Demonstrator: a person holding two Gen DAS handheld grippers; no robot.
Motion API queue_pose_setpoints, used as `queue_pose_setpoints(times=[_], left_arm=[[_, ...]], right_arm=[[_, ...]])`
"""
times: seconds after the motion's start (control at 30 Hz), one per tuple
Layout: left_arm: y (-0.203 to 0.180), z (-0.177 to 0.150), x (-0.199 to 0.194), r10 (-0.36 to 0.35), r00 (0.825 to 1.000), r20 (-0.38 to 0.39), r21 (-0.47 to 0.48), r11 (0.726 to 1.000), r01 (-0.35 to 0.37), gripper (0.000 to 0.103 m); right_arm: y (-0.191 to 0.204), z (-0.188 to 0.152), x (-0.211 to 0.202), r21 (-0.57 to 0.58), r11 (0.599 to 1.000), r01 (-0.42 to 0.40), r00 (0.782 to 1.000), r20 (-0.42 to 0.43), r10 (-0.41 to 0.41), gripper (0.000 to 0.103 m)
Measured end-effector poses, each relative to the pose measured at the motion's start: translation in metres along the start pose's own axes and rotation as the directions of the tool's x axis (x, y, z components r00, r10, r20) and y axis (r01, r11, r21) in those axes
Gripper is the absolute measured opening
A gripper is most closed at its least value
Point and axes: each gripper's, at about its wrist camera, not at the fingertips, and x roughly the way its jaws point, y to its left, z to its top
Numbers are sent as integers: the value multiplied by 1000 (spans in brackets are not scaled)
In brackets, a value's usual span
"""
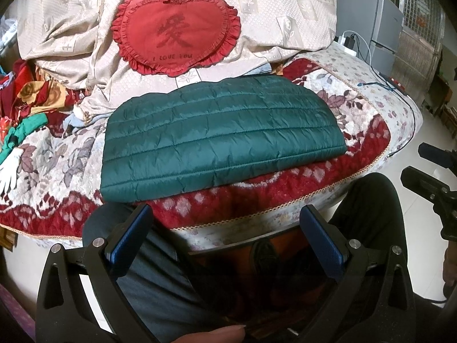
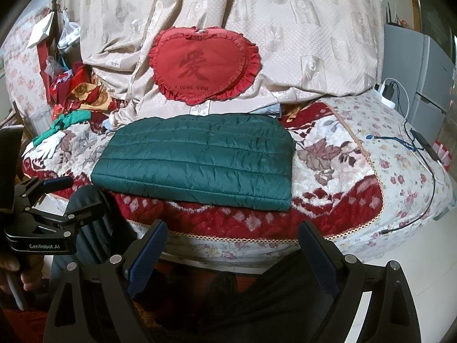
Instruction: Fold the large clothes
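A dark green quilted jacket [image 1: 220, 134] lies folded into a flat rectangle on the bed; it also shows in the right wrist view [image 2: 197, 163]. My left gripper [image 1: 227, 217] is open and empty, held back from the bed's near edge, below the jacket. My right gripper [image 2: 232, 234] is open and empty, also back from the bed edge. The right gripper shows at the right edge of the left wrist view [image 1: 428, 171], and the left gripper at the left edge of the right wrist view [image 2: 40, 200].
A red heart-shaped cushion [image 1: 174, 37] rests on a beige quilt pile [image 1: 257, 5] behind the jacket. The bed has a red and white floral cover [image 2: 337, 160]. Loose colourful clothes [image 1: 25, 100] lie at left. Chargers and cables [image 2: 417, 143] lie at right. The person's legs [image 1: 160, 271] are below.
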Motion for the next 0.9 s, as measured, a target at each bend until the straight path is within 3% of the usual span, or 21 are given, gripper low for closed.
queue_pose_setpoints(times=[0.9], left_arm=[[4, 0, 1, -2, 1000, 7, 3, 1000, 2, 103]], right_arm=[[6, 9, 0, -35, 999, -14, 1000, 18, 15, 91]])
